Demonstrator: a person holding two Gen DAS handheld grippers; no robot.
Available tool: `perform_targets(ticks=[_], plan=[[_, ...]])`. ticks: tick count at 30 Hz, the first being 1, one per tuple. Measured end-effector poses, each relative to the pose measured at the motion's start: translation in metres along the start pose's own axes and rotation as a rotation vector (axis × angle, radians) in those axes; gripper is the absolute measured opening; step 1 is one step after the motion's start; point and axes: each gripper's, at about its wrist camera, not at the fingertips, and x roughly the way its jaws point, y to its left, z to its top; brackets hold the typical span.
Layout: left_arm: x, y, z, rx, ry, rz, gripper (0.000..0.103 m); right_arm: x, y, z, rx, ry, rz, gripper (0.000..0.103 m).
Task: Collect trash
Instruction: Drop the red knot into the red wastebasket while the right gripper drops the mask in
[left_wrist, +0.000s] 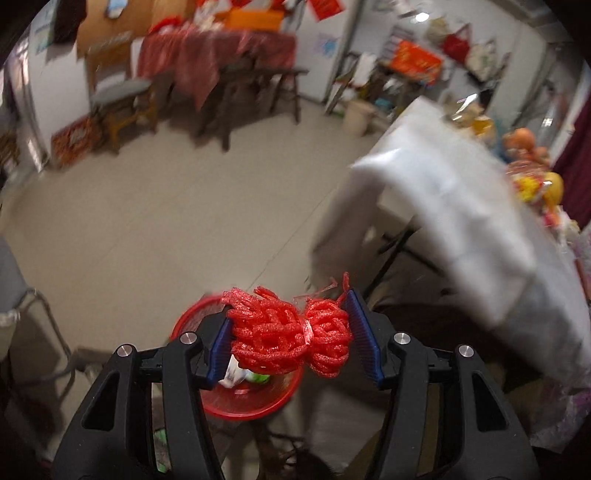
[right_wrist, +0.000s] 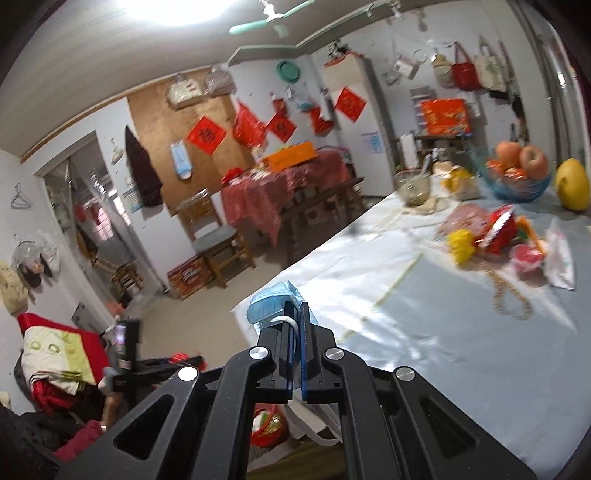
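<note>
Left hand-held gripper (left_wrist: 290, 334) black linkage arms, silver round screws, ribbed blue pads (left_wrist: 364, 334), right hand-held gripper (right_wrist: 294, 328) seemingly alike

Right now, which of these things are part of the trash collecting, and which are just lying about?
Part of the job:
- red foam net, pinched in the left gripper
- blue face mask, clamped in the right gripper
- red basket on the floor below

Just lying about:
- fruit bowl
- yellow pomelo
- wooden chair

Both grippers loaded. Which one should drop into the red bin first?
Left. Left gripper holds the red foam net directly above the red bin. Right gripper, pinching the blue face mask, sits by the table edge, bin well below.
</note>
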Motion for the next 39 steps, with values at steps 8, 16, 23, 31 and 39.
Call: perform_targets(ticks=[8, 16, 23, 31, 39], plan=[[0.026, 0.047, -0.001, -0.123, 0.046, 0.026, 0.092, 0.054, 0.049, -0.008, -0.063, 0.116, 0.049, 0.003], [0.018, 0.083, 0.025, -0.245, -0.013, 0.153, 0.092, 0.123, 0.097, -0.032, -0.121, 0.282, 0.134, 0.003], [-0.003, 0.113, 0.036, -0.342, -0.080, 0.203, 0.093, 0.188, 0.147, -0.064, -0.198, 0.444, 0.229, 0.004], [-0.011, 0.136, 0.039, -0.398, -0.098, 0.234, 0.093, 0.249, 0.193, -0.089, -0.268, 0.568, 0.273, 0.033], [-0.014, 0.128, 0.042, -0.374, -0.101, 0.223, 0.093, 0.224, 0.189, -0.071, -0.263, 0.494, 0.267, 0.038]])
